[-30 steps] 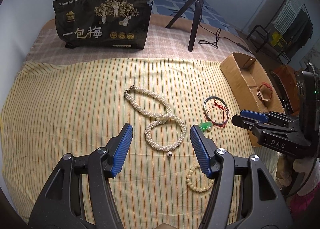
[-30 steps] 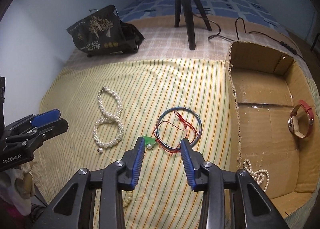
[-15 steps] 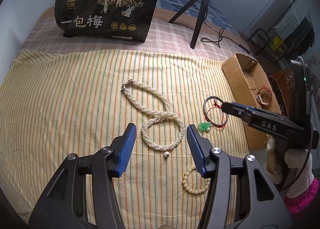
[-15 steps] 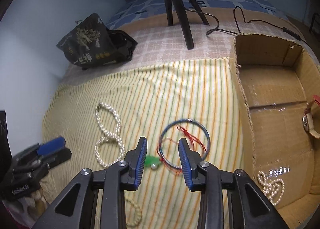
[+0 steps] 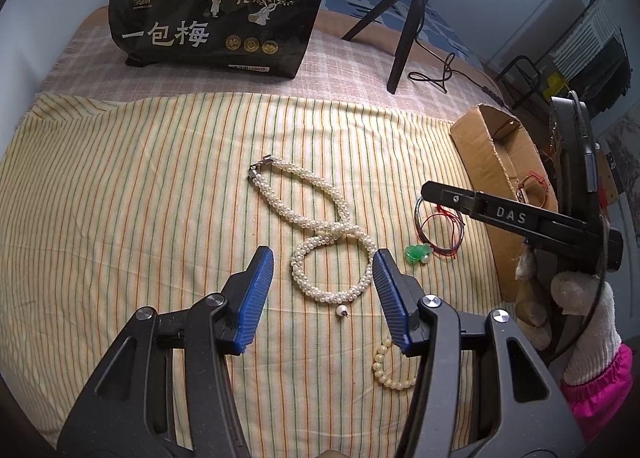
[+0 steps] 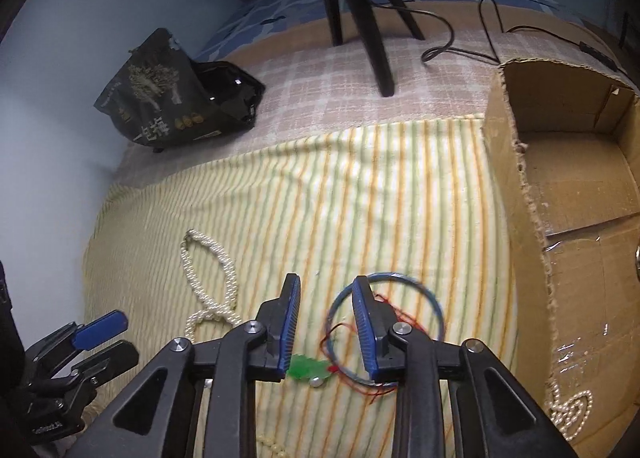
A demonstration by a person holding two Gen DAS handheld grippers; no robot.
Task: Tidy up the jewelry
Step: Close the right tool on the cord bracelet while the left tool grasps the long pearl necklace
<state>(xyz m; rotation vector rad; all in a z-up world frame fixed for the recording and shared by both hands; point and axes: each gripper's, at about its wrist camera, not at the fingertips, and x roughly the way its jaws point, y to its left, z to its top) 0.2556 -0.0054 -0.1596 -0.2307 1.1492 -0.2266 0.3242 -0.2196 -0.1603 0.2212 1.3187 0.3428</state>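
Note:
A thick white pearl necklace (image 5: 320,230) lies in a figure eight on the striped cloth (image 5: 140,198); it also shows in the right wrist view (image 6: 208,278). My left gripper (image 5: 323,290) is open, its jaws either side of the necklace's near loop. A blue ring with red cord and a green pendant (image 6: 308,368) lies by the cardboard box (image 6: 560,218). My right gripper (image 6: 326,322) is open low over the ring (image 6: 420,286), its right finger inside the hoop. A cream bead bracelet (image 5: 384,370) lies near my left gripper.
The box (image 5: 492,146) at the right holds a red-strap watch (image 5: 532,190) and a small pearl piece (image 6: 572,410). A black snack bag (image 5: 216,10) and a black tripod (image 5: 404,30) with its cable stand at the back.
My left gripper has moved forward over the pearl necklace's near loop. My right gripper has dropped lower and forward onto the blue ring and pendant.

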